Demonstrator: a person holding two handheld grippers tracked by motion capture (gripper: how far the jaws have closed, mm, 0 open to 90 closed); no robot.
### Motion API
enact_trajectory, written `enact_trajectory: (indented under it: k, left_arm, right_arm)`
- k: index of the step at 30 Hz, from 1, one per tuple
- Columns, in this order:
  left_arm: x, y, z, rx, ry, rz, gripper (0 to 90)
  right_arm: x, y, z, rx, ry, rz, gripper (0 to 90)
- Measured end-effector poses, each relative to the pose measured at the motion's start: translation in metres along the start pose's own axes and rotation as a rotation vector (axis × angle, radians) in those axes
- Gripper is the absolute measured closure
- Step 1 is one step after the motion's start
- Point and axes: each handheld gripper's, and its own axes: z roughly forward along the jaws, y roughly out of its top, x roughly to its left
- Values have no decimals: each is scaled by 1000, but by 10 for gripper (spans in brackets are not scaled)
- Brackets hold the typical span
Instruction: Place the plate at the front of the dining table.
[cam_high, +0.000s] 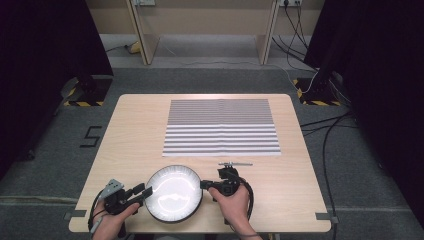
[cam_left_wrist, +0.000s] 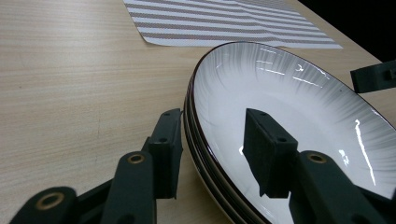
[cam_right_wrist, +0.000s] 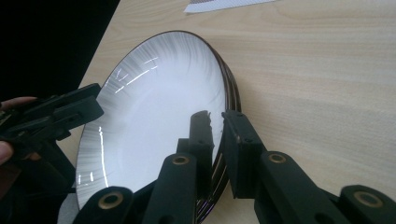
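**Plates gripped from both sides at the near edge**

Nearest the person, at the front edge of the tabletop (cam_high: 280, 200), a stack of plates (cam_high: 173, 194) sits between two hands. At least two or three dark-rimmed plates show, nested closely, the top one white with grey streaks fanning toward its rim.

Left tongs (cam_high: 141, 191) come in from the plate's left side. In the left gripper view they stand half wide and straddle the rim, one jaw outside against the stacked edges and the other over the white inner face. A gap still shows on the inner side, so they do not yet clamp the plate.

Right tongs (cam_high: 205, 184) meet the opposite side. In the right gripper view (cam_right_wrist: 215, 122) they are drawn narrow on the rim, one jaw on the white face and one on the outside of the stack, and appear to pinch it. How many plates sit in that bite cannot be told.

Taking opposite edges would keep a wide, slippery dish level in a lift, which likely explains the mirrored approach.

Just beyond the right hand lies a small piece of metal cutlery (cam_high: 235, 163), apart from the plates. Farther back, a striped placemat (cam_high: 221, 127) is spread flat across the middle of the tabletop, bare, a plausible spot for a plate.
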Motion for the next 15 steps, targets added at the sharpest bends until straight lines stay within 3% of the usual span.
enact_trajectory:
  k: [4, 15]
  left_arm:
    - [1, 0, 0, 1, -1, -1, 570]
    - [-1, 0, 1, 21, -3, 4, 611]
  right_arm:
    - [2, 0, 4, 35, -27, -10, 848]
    - [7, 1, 5, 48, -71, -17, 861]
